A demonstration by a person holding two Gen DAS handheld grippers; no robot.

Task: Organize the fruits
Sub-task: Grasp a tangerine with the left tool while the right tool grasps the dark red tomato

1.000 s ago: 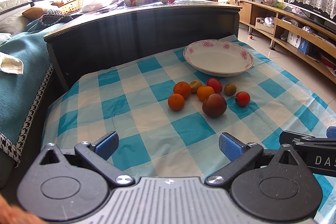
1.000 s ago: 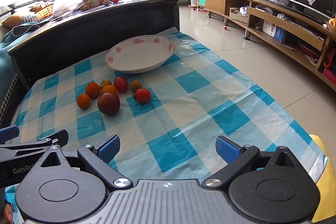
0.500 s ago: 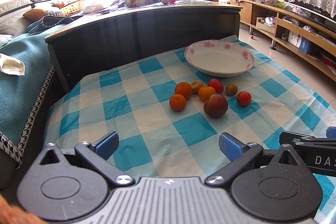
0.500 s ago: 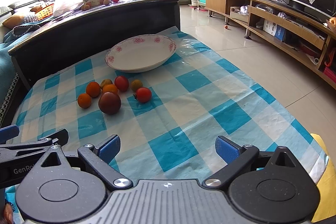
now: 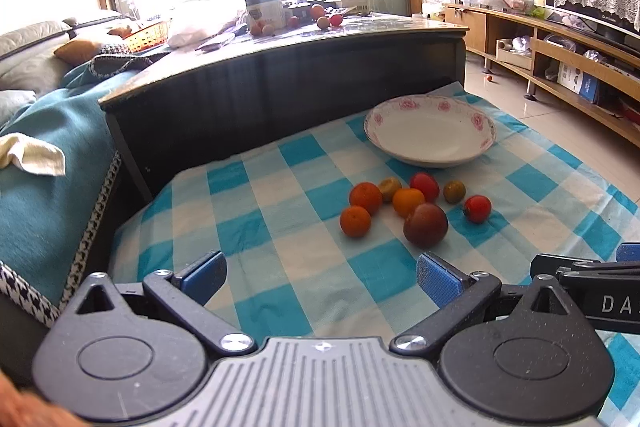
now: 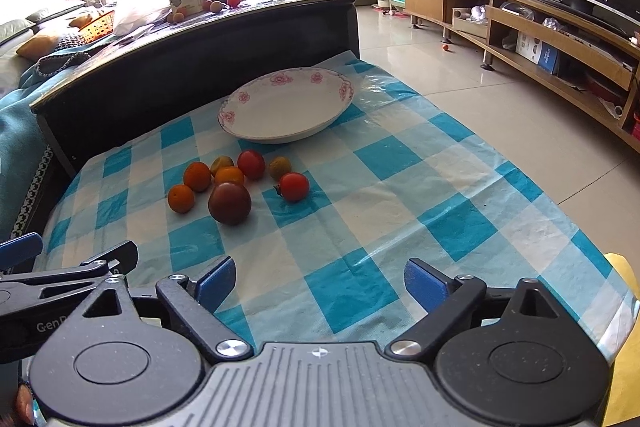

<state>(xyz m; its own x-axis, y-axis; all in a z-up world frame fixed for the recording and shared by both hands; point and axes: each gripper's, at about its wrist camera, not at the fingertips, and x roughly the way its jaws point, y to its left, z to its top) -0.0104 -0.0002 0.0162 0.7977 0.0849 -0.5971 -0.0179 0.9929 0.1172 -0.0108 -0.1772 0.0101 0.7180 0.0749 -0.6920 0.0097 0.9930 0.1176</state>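
Note:
Several small fruits lie clustered on the blue-and-white checked cloth (image 5: 260, 235): a dark red tomato (image 5: 425, 225) (image 6: 229, 203), oranges (image 5: 355, 221) (image 6: 181, 198), and red tomatoes (image 5: 477, 208) (image 6: 294, 186). Behind them stands a white plate (image 5: 430, 131) (image 6: 286, 105) with pink flowers, holding nothing. My left gripper (image 5: 320, 277) hovers open over the near cloth, short of the fruit. My right gripper (image 6: 320, 281) is beside it to the right, its jaws wide and closing slightly with nothing between them. Each gripper shows at the edge of the other's view.
A dark table (image 5: 280, 87) with boxes and more fruit rises behind the cloth. A sofa with a teal blanket (image 5: 44, 163) is at the left. Tiled floor (image 6: 500, 99) and a long wooden TV shelf (image 6: 560, 39) lie to the right.
Both views have crept slightly nearer to the fruit. The right gripper's pads stand a little closer together than before.

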